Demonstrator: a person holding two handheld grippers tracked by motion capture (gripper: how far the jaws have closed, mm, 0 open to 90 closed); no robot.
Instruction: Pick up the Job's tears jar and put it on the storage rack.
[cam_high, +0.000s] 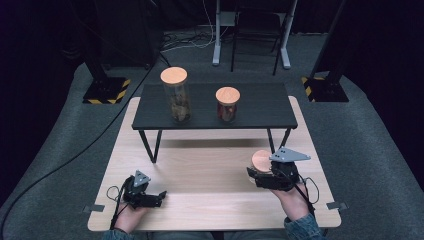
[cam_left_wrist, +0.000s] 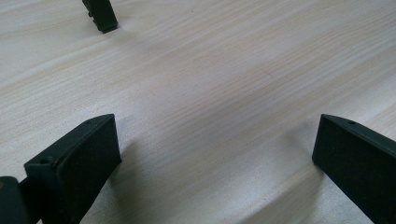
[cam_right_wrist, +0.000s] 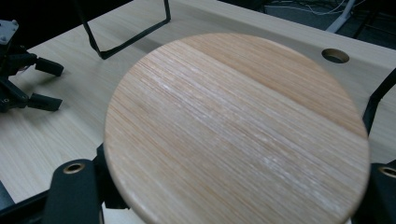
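My right gripper is at the right front of the light wooden table, shut on a jar with a round wooden lid. In the right gripper view the lid sits between the two jaws of the right gripper, and the jar's body is hidden under it. My left gripper rests at the left front, open, with bare wood between its jaws. The left gripper also appears farther off in the right gripper view.
A low black table stands on the far half of the wooden table. It carries a tall jar and a shorter jar, both with wooden lids. Its thin legs reach the wood. A cable hole lies beyond the lid.
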